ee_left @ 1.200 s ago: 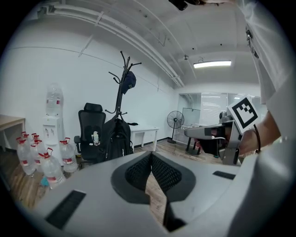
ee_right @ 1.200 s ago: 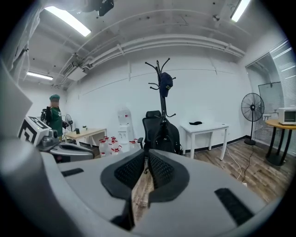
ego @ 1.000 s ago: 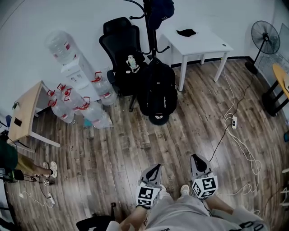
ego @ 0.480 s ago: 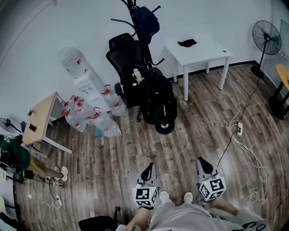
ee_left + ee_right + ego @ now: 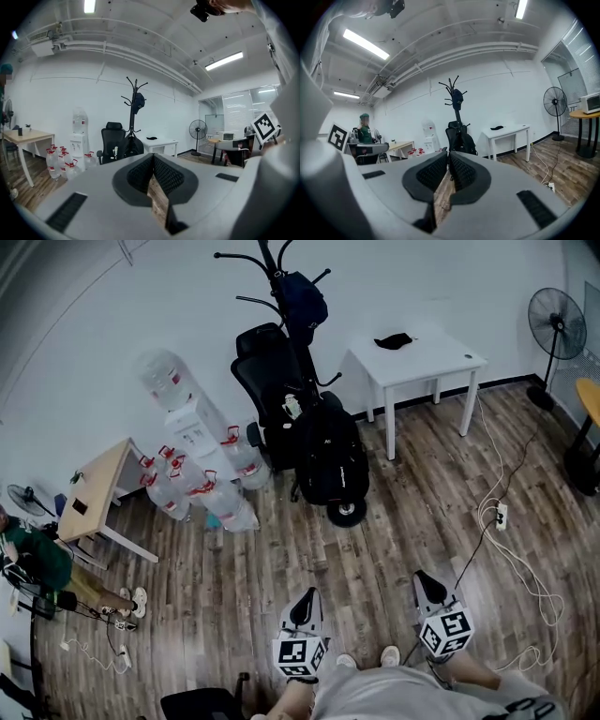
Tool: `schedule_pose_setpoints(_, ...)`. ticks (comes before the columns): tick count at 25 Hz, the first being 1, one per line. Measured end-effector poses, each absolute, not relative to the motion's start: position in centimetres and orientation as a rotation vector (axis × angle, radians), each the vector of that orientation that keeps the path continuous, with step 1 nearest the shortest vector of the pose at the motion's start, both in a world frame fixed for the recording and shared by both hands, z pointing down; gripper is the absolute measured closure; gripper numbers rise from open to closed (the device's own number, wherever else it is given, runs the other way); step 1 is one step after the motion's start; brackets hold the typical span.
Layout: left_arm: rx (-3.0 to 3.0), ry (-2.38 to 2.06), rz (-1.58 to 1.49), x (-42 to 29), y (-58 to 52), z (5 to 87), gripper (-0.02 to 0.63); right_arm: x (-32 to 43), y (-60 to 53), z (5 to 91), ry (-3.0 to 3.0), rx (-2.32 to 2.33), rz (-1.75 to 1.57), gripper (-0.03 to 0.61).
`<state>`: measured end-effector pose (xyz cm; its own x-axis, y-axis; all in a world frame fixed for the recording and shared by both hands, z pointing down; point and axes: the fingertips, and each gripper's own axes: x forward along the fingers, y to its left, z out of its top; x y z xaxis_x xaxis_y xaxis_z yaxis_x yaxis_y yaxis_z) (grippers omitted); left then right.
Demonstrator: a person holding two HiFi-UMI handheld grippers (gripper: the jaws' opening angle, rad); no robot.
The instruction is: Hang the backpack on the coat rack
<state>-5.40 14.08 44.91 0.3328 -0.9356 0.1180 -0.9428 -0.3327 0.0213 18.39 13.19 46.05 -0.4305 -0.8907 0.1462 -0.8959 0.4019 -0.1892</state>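
The black backpack (image 5: 333,456) sits low against the pole of the black coat rack (image 5: 292,329). I cannot tell whether it hangs from a hook or rests on the base. A dark blue bag (image 5: 303,298) hangs near the rack's top. My left gripper (image 5: 305,596) and right gripper (image 5: 427,583) are held side by side near the person's body, far from the rack, both shut and empty. The left gripper view shows its gripper (image 5: 153,158) pointing at the backpack (image 5: 133,146) and the rack (image 5: 135,101). The right gripper (image 5: 447,154) faces the backpack (image 5: 466,143) too.
A black office chair (image 5: 267,381) stands behind the rack, a white table (image 5: 417,348) to its right. Water bottles (image 5: 202,488) and a dispenser (image 5: 183,409) are at left, beside a wooden table (image 5: 94,488). Cables (image 5: 511,540) lie on the floor at right. A fan (image 5: 555,315) stands far right.
The view has drawn back from the rack, so backpack and rack look smaller and farther. Both grippers sit lower in the head view and stay shut.
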Motion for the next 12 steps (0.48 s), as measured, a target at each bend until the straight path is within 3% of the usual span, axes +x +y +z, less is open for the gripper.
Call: schedule_pose_setpoints(12, 2.588, -1.683, 0.112, -6.7, 14.6, 44.1, 0.604, 14.6, 14.9, 44.6, -2.639, 1.654, 0.436, 0.563)
